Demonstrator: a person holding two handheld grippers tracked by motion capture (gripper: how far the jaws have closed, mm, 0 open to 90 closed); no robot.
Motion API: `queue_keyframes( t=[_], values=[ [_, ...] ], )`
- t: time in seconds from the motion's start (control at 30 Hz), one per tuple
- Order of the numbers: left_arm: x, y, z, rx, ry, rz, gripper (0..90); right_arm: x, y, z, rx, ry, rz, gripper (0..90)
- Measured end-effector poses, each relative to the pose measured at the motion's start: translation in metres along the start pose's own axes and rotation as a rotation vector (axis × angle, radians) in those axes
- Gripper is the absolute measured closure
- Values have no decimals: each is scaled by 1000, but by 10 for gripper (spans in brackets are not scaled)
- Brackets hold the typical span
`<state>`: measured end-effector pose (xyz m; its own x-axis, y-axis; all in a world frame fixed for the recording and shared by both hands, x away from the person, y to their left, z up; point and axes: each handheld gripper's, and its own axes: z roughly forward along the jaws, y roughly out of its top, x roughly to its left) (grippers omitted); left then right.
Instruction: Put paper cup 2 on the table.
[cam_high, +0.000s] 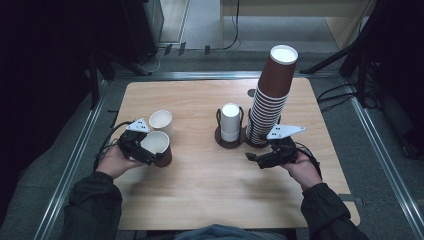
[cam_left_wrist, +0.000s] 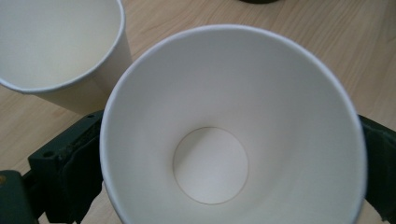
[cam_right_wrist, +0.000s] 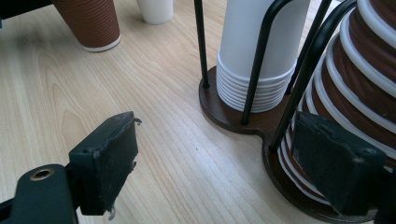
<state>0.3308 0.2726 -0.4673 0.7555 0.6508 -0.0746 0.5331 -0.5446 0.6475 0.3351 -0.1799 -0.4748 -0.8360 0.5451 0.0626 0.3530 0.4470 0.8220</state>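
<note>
Holding scene: a person is sitting at the lower edge of the high view, working at a wooden table (cam_high: 210, 185) with a gripper in each hand.
Left gripper (cam_high: 142, 146): sitting at the left of the high view, its jaws are reaching around a brown cup (cam_high: 159, 147) that is standing mouth up on the table.
Left jaws: spreading wide on either side of the cup; in the left gripper view the cup (cam_left_wrist: 233, 135) is sitting between them, the left jaw close against its wall, while contact at the right jaw is too cut off at the frame edge to tell.
Brown cup, place: standing left of centre in the high view, its white inside facing the camera.
White cup (cam_high: 161, 121): standing just beyond the brown cup, toward the upper left of it; in the left gripper view it (cam_left_wrist: 60, 51) is showing at the upper left, just beside the brown cup.
Right gripper (cam_high: 256, 157): hovering right of centre in the high view, pointing leftward, just in front of the rack.
Right jaws: standing apart with nothing between them in the right gripper view (cam_right_wrist: 215, 158).
Rack (cam_high: 231, 142): standing mid-table, carrying a short white stack (cam_high: 230, 121) and a tall brown stack (cam_high: 270, 97) that is leaning toward the upper right.
</note>
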Motion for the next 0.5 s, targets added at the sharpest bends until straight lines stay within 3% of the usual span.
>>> queue_keyframes(
  t=[0.2, 0.33, 0.5],
  values=[
    [-1, 2, -5, -8, 19, -4, 0, 0, 0, 0, -1, 4, -1, 150],
    [-1, 4, -9, -4, -5, -6, 0, 0, 0, 0, 0, 4, -2, 150],
    [-3, 10, -15, -1, 11, -6, 0, 0, 0, 0, -1, 5, -3, 150]
  ],
)
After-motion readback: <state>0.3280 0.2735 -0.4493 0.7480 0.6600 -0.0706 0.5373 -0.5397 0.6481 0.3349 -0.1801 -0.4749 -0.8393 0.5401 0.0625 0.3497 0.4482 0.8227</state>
